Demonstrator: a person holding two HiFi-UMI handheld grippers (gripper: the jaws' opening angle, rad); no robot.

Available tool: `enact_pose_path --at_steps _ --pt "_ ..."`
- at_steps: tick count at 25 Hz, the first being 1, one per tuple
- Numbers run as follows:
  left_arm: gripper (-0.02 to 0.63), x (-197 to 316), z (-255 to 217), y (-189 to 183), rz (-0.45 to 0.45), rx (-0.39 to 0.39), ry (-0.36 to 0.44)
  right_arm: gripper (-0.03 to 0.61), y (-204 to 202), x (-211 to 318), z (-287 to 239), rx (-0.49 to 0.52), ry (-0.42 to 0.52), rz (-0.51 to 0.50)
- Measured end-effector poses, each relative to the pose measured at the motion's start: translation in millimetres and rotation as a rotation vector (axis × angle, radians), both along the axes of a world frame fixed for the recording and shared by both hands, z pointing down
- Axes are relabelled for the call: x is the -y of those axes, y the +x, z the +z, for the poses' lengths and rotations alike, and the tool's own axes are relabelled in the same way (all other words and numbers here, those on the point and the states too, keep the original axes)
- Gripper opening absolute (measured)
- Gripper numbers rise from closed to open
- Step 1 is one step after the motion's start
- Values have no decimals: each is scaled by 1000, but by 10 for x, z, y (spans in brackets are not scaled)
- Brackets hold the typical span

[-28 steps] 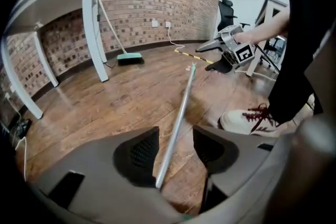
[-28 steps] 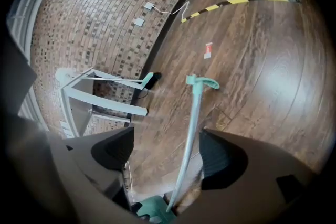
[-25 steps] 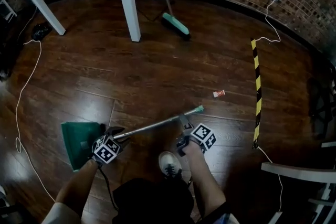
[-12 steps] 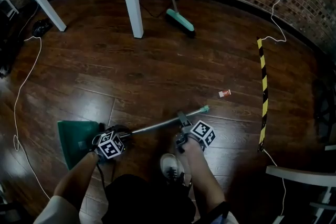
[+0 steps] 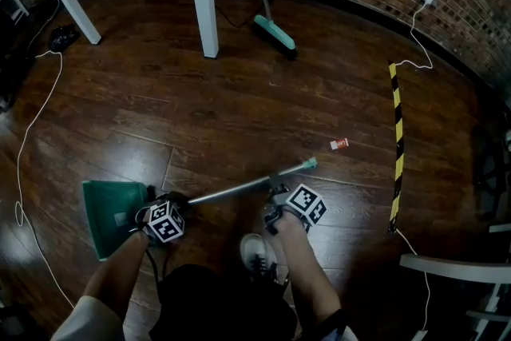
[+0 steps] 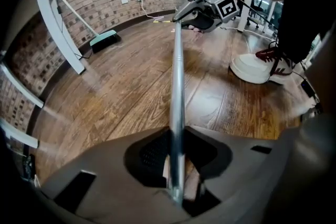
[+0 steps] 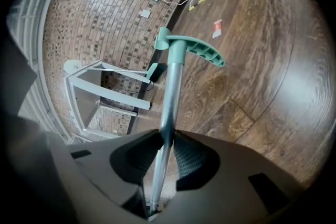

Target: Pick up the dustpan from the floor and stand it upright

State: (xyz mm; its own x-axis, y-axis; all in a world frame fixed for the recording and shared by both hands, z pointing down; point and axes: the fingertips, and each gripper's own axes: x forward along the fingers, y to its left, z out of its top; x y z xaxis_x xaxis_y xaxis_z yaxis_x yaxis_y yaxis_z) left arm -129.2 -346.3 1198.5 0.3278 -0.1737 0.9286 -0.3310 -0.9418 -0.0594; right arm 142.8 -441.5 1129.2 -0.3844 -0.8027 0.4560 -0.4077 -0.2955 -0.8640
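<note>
Head view: the green dustpan (image 5: 108,208) lies flat on the wooden floor (image 5: 239,108) at my lower left, its metal pole (image 5: 239,189) slanting off to the teal grip (image 5: 307,165). My left gripper (image 6: 176,139) has just been closing and pinches the pole low, near the pan. My right gripper (image 7: 167,139), also just closing, clamps it below the grip. My plan: swing the right end up in an arc, steady the base with the left, and keep clear of my shoe (image 5: 257,251).
</note>
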Motion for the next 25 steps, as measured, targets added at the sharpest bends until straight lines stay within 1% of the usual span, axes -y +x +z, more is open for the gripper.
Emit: enact_pose_path --at_steps 4,6,11,14,16,18,19,21,23,25 --pt "110 61 -101 19 -4 -44 66 100 -24 53 -285 -56 97 -40" --pt "110 115 -174 44 -27 -74 100 98 -25 94 -477 -84 146 -44" --pt "112 309 -479 145 -87 -161 185 91 -39 249 -1188 -163 317 -28" --pt "114 459 -728 256 -133 -250 218 86 -44 327 -1728 -223 430 -21" --pt "117 573 -901 389 -155 -324 234 75 -10 371 -2086 -219 504 6" --pt "115 632 -1035 572 -153 -389 245 54 58 384 -2405 -212 565 41" --pt "115 651 -1093 674 -144 -419 250 54 101 379 -2555 -236 590 51" --pt "115 694 -1219 904 -117 -484 265 51 194 359 -2862 -319 638 64" --pt "114 740 -1395 1170 -87 -568 285 52 278 321 -3190 -438 687 66" --pt "115 776 -1561 1411 -77 -659 304 60 286 283 -3516 -557 756 42"
